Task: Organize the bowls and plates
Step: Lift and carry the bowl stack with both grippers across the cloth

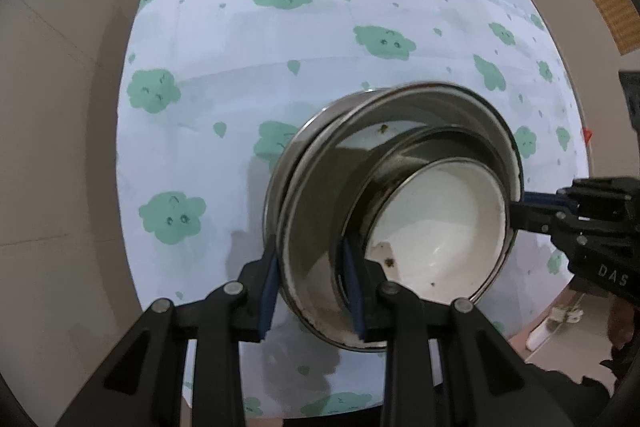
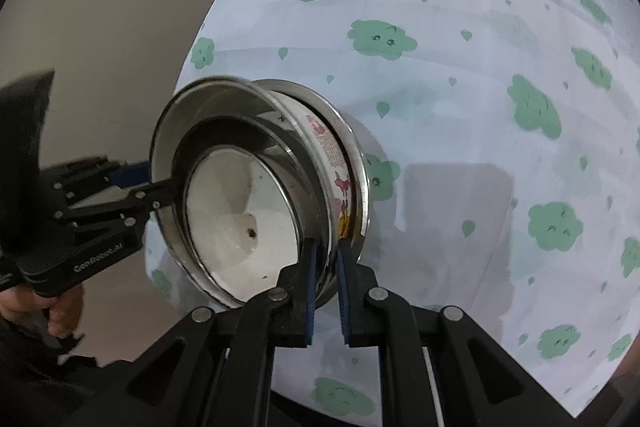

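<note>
My left gripper (image 1: 312,291) is clamped on the near wall of the stacked metal bowls (image 1: 320,227): one blue pad sits outside the rim and the other inside, against the wall of the inner bowl. How many walls lie between the pads is hard to tell, because the nested rims overlap there.

My right gripper (image 2: 326,291) is closed on the opposite edge of the same stack, its blue pads almost together with a thin rim edge pinched between them. Which bowl's rim this is cannot be made out in the right wrist view; the pads cover the contact point.

The stack sits over the table, on or just above the white tablecloth with green cloud prints (image 1: 280,39); contact with the cloth is hidden by the bowls themselves. The innermost bowl (image 1: 436,227) shows a white enamel interior with small dark specks. A bowl with a printed red and yellow band (image 2: 338,183) sits between the metal rims; its pattern is too distorted to read.

My hand (image 2: 60,311) on the left gripper's handle is partly cut off at the edge of the right wrist view. The floor (image 1: 60,147) beyond the table is plain beige.
</note>
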Tool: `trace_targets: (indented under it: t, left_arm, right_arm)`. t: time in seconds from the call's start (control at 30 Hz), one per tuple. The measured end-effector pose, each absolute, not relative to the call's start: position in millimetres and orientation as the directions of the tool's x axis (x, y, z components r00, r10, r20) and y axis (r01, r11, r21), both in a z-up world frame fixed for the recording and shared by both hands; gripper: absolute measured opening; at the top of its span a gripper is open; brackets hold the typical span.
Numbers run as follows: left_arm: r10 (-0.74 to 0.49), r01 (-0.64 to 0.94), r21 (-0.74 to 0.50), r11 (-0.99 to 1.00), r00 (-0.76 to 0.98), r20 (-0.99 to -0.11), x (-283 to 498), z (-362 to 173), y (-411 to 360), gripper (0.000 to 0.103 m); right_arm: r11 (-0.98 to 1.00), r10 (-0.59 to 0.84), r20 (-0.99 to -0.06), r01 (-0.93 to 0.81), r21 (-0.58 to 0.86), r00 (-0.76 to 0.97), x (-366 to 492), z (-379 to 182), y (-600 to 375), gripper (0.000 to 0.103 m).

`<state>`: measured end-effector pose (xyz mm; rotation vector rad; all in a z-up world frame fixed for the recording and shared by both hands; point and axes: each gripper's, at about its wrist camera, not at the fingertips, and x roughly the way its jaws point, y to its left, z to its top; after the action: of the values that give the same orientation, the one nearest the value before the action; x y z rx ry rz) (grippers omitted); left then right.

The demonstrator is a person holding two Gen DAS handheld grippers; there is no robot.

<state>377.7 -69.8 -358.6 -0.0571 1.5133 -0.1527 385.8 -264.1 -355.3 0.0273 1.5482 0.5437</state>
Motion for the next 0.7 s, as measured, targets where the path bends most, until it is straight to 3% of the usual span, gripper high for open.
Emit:
trace_targets:
  t: [0.4, 0.63, 0.67, 0.7]
  left_arm:
    - [-0.152, 0.063, -0.15, 0.987, 0.023, -0.988, 383.3, -361.2, -69.7, 0.028]
    - [-0.064, 0.127, -0.055, 0.99, 0.072, -0.995, 377.8, -359.2, -83.3, 0.028]
    - [-0.049, 0.138, -0.036, 0.99, 0.092, -0.995, 376.0, -357.6, -85.0, 0.029]
    - [-0.031, 0.144, -0.013, 0.99, 0.121, -0.992, 374.7, -355.3, -85.1, 0.041]
  right_arm:
    - [0.878, 0.419, -0.901, -0.203, 0.433, -0.108, 388.9, -361.3, -274.8, 0.011]
    - [0.877, 0.424, -0.898, -0.192, 0.44, -0.117, 390.3, -362.4, -273.6, 0.011]
    - [0.882, 0.411, -0.905, -0.204, 0.425, -0.107, 390.2, -361.6, -271.6, 0.011]
    - [0.885, 0.397, -0.913, -0.225, 0.407, -0.09, 389.3, -359.5, -269.1, 0.011]
